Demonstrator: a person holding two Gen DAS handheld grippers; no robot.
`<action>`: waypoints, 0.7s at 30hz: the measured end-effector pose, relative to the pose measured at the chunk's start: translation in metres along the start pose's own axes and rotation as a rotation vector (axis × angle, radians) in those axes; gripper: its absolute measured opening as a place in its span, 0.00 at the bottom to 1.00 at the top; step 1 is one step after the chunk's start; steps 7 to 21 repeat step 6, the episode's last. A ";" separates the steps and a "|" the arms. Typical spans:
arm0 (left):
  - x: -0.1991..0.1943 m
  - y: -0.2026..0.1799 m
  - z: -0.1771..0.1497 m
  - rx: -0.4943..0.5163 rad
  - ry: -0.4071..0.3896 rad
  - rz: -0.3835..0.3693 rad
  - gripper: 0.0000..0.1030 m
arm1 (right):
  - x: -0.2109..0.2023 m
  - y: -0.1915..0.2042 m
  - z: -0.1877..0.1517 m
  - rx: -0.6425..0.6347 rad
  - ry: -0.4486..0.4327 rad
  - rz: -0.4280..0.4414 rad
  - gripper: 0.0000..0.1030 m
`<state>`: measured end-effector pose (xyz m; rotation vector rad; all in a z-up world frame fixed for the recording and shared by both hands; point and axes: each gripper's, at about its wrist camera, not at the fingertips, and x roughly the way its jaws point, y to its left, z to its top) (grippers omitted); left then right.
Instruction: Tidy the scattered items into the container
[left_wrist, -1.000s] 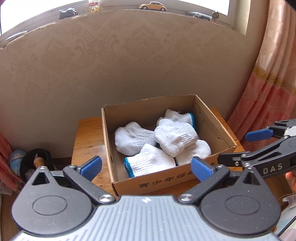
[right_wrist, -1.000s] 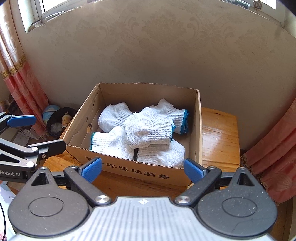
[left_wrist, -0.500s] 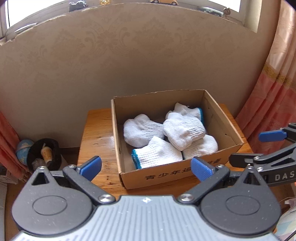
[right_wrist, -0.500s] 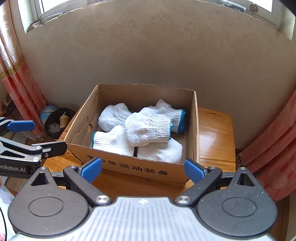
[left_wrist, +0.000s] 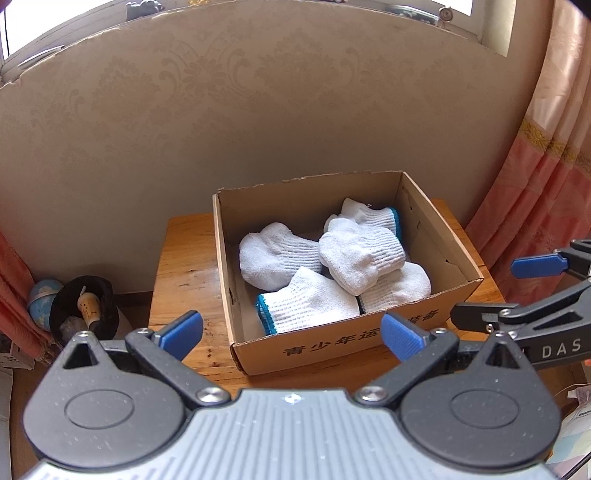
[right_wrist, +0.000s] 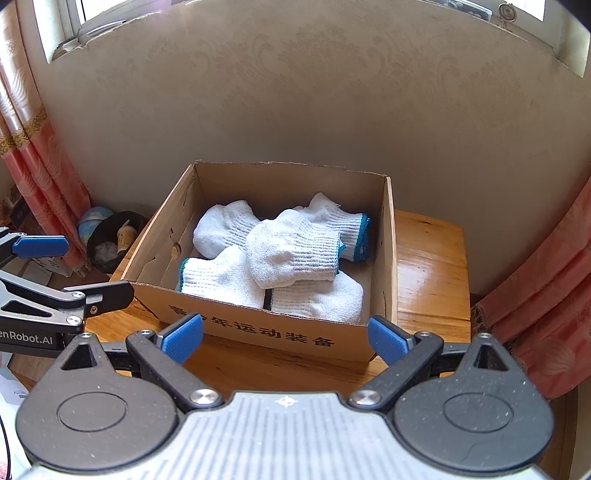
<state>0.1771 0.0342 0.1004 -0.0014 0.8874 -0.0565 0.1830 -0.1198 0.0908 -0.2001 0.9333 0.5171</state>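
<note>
A: We see the cardboard box (left_wrist: 424, 314) standing on the wooden table (left_wrist: 184, 266), close to the wallpapered wall (left_wrist: 258, 110). All five white gloves (left_wrist: 360, 254) lie inside it, piled loosely and touching one another.

B: From our right side we count the same. One folded glove sits on top of the heap in the middle, and a glove with a teal cuff (right_wrist: 218, 277) lies against the near wall of the box. Another teal cuff shows toward the far right corner.

A: Our left gripper (left_wrist: 291, 334) hangs in front of the box's near wall with its blue pads spread wide. Nothing is between them.

B: Our right gripper (right_wrist: 284, 338) is the same: fingers far apart, holding nothing, just short of the printed near wall of the box. In its view the left gripper shows at the left edge, also spread.

A: We find no glove on the bare tabletop on either side of the box.

B: To the left of the table, lower down, we see a black bin (right_wrist: 110, 240) with a small bottle in it and a small globe (right_wrist: 92, 221) beside it. Pink curtains (left_wrist: 546, 166) hang at the right.
</note>
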 end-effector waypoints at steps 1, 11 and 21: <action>0.000 0.000 0.000 -0.002 0.003 -0.001 0.99 | 0.000 0.000 0.000 -0.001 0.001 0.000 0.95; 0.002 0.003 0.001 -0.009 0.011 -0.010 0.99 | 0.001 0.000 0.000 -0.003 0.002 0.002 0.95; 0.002 0.003 0.001 -0.009 0.011 -0.010 0.99 | 0.001 0.000 0.000 -0.003 0.002 0.002 0.95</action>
